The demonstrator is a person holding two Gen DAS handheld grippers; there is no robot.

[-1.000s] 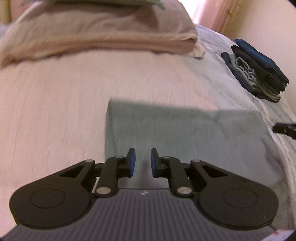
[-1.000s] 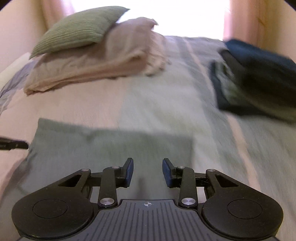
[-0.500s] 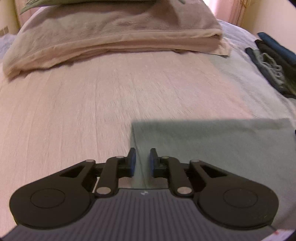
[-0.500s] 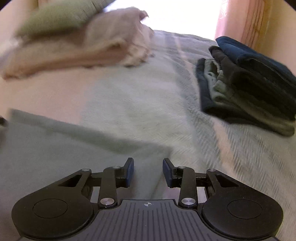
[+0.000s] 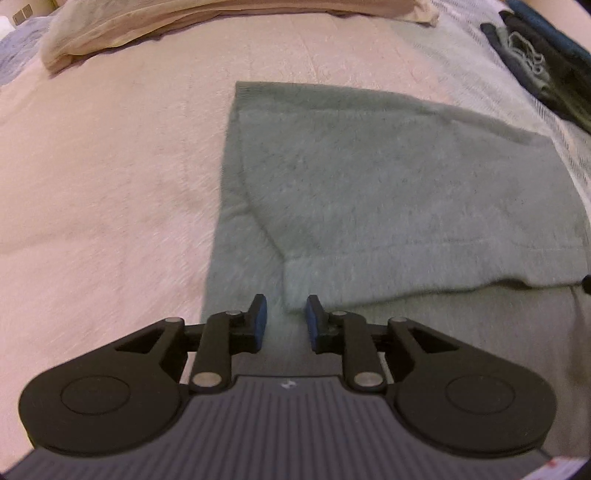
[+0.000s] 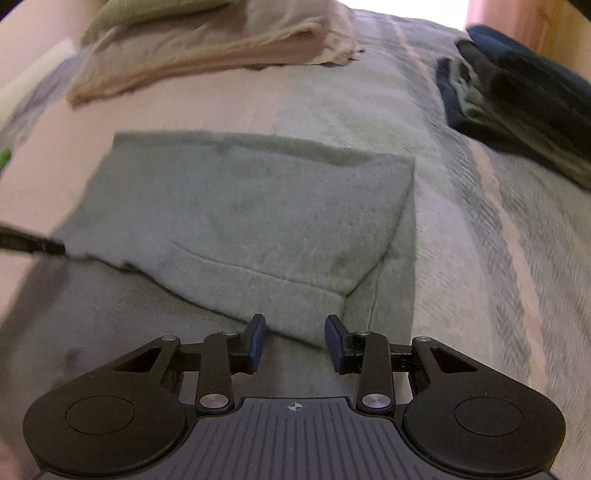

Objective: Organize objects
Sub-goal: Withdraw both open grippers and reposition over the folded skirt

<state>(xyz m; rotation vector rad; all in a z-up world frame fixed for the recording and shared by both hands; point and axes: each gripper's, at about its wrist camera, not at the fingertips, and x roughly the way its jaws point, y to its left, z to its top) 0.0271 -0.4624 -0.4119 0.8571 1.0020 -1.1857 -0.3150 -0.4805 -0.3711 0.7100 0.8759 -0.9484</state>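
Green towel [image 5: 388, 192]: half-folded on bed [image 5: 110, 166], near corners just ahead of left tongs [image 5: 284, 319] and right tongs [image 6: 294, 341], both spread, empty. Further folding, stacking outstanding.

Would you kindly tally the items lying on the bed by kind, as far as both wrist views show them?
Grey-green towel, partly folded over itself: 1
Beige folded blanket at the head of the bed: 1
Green cushion on that blanket: 1
Stack of dark folded clothes, individual pieces too blurred to count: 1
Total: 4
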